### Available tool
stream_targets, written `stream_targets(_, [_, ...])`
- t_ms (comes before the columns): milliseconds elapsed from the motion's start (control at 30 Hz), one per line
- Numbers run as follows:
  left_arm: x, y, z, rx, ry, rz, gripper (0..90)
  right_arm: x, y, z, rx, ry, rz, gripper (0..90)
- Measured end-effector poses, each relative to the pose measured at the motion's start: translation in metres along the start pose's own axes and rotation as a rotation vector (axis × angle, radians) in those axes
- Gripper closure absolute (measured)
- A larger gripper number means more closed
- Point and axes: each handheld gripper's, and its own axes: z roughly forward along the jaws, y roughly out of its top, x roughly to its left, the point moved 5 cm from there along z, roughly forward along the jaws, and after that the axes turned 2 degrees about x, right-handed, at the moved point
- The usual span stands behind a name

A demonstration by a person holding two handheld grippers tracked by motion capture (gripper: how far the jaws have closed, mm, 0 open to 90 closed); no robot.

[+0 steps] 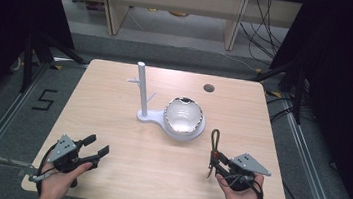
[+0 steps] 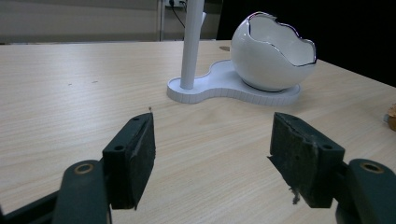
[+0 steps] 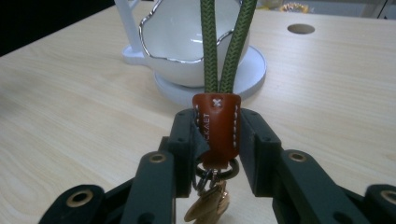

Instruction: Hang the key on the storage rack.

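My right gripper (image 3: 217, 135) is shut on a keychain by its brown leather tab (image 3: 216, 128); the green cord loop (image 3: 226, 46) stands up from the tab and a ring with brass keys (image 3: 208, 203) hangs below. In the high view that gripper (image 1: 214, 160) sits at the table's front right with the cord loop (image 1: 215, 140) pointing away. A white stand with an upright post (image 1: 141, 88) and an egg-shaped white bowl (image 1: 183, 115) is at mid table. My left gripper (image 1: 97, 148) rests open at the front left, nothing between its pads (image 2: 140, 158).
The wooden table (image 1: 110, 137) has a round cable hole (image 1: 209, 88) at the back right. Black frame legs and cables flank it on both sides, and a shelf unit stands behind. The stand's short pegs (image 1: 150, 96) stick out from the post.
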Motion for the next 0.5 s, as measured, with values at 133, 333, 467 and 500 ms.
stream_targets(133, [-0.001, 0.005, 0.004, -0.037, -0.028, 0.014, 31.8, 0.002, 0.003, -0.002, -0.055, -0.003, -0.013, 68.8])
stream_targets(333, [-0.009, 0.014, 0.004, -0.051, -0.075, 0.016, 38.1, 0.008, 0.007, -0.003, -0.098, 0.008, -0.009, 68.8])
stream_targets(467, [-0.015, 0.019, 0.005, -0.06, -0.108, 0.01, 40.2, 0.016, 0.01, -0.002, -0.132, 0.023, -0.011, 68.8])
stream_targets(500, [-0.017, 0.02, 0.004, -0.045, -0.099, -0.015, 40.6, 0.015, 0.012, -0.001, -0.148, 0.033, -0.036, 68.8])
